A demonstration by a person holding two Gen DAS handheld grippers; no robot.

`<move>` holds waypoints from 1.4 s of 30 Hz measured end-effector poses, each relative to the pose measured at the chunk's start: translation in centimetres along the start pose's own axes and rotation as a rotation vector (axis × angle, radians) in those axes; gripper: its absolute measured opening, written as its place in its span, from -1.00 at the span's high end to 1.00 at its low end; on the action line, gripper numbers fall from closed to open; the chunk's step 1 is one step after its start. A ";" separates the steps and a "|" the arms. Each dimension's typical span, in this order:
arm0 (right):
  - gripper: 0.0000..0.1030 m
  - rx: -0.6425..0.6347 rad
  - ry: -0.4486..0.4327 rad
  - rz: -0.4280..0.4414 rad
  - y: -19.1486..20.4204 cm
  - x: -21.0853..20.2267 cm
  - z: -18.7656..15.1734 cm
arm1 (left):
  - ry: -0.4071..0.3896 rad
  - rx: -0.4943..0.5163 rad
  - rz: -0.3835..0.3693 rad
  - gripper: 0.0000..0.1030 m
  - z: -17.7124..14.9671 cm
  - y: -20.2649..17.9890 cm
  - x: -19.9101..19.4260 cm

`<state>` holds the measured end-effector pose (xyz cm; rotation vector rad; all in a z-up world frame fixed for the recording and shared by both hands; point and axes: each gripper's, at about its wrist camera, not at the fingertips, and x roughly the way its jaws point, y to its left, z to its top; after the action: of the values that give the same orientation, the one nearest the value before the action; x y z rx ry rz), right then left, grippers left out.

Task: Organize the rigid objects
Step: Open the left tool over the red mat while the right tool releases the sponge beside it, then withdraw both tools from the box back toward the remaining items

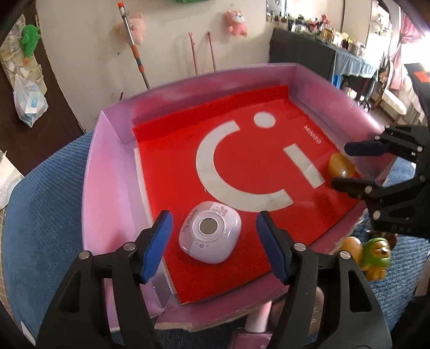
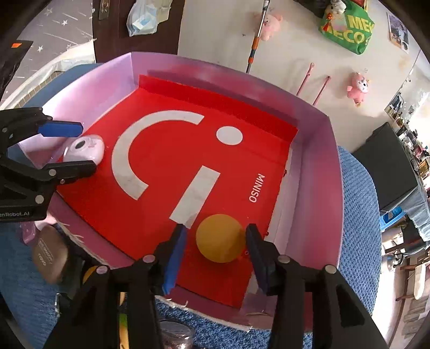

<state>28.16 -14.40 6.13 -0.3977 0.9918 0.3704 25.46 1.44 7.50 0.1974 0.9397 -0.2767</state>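
Writing: "MINISO" in white on the red liner (image 2: 166,171) of the pink box (image 2: 317,171), beside a large white smile logo; "enRobot.AI" on the left claw's body seen from the right wrist; faint script on the white device cannot be read.
Left claw: the left claw (image 1: 213,241) is open, its blue pads spread wide on either side of the white device (image 1: 210,232), not touching it.
White device: a rounded pale case with a grey round centre, lying flat on the liner near the box's left near corner.
Right claw: the right claw (image 2: 216,251) is open, its fingers flanking the yellow ball (image 2: 219,237); whether they touch it I cannot tell.
Yellow ball: resting on the liner near the box's right near corner, just below the white bar of the logo.
Outside the box: a green toy (image 1: 376,253) lies just beside the near wall.
Surface: the box stands on a blue knitted cloth (image 1: 45,214) over the tabletop.
Room: pale wall with pink plush toys (image 1: 236,22) hung on it, a leaning mop handle (image 1: 133,45), a green bag (image 2: 346,29).
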 end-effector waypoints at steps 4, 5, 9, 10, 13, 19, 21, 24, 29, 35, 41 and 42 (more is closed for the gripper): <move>-0.25 0.013 -0.047 0.002 0.2 -1.6 -0.1 | -0.071 -0.015 -0.003 -0.39 0.1 0.0 -2.6; -0.25 0.021 -0.063 0.004 0.1 -2.3 -0.1 | -0.087 -0.019 -0.003 -0.40 0.1 0.0 -3.2; -0.33 0.050 -0.126 0.003 0.0 -4.9 -0.3 | -0.176 -0.036 -0.001 -0.51 -0.4 -0.7 -6.5; -0.36 0.058 -0.145 0.001 0.1 -5.6 -0.4 | -0.199 -0.040 0.005 -0.57 -0.5 -0.9 -7.3; -0.44 0.087 -0.215 0.004 0.0 -8.2 -1.0 | -0.276 -0.047 0.005 -0.59 -1.3 -1.7 -9.8; -0.72 0.154 -0.377 0.009 0.5 -13.8 -3.5 | -0.443 -0.069 0.039 -0.85 -4.1 -3.4 -14.4; -0.83 0.176 -0.434 0.002 1.0 -15.4 -4.7 | -0.480 -0.084 0.040 -0.86 -5.3 -3.8 -15.5; -0.92 0.193 -0.502 -0.020 2.0 -17.2 -6.7 | -0.535 -0.128 0.060 -0.89 -7.2 -4.3 -16.9; -1.00 0.183 -0.613 -0.131 4.8 -19.2 -10.7 | -0.620 -0.165 0.091 -0.93 -11.2 -5.5 -18.1; -1.00 0.175 -0.718 -0.247 8.3 -19.0 -15.4 | -0.640 -0.198 0.107 -0.94 -14.8 -6.7 -17.4; -1.00 0.211 -0.724 -0.227 9.8 -17.2 -18.9 | -0.608 -0.193 0.113 -0.94 -17.7 -8.1 -15.5; -1.00 0.221 -0.717 -0.223 9.8 -16.8 -19.2 | -0.603 -0.199 0.117 -0.94 -18.0 -8.1 -15.2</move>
<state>1.22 -17.20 9.70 -0.1470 0.2775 0.1724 0.62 1.12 9.19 -0.0191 0.3515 -0.1197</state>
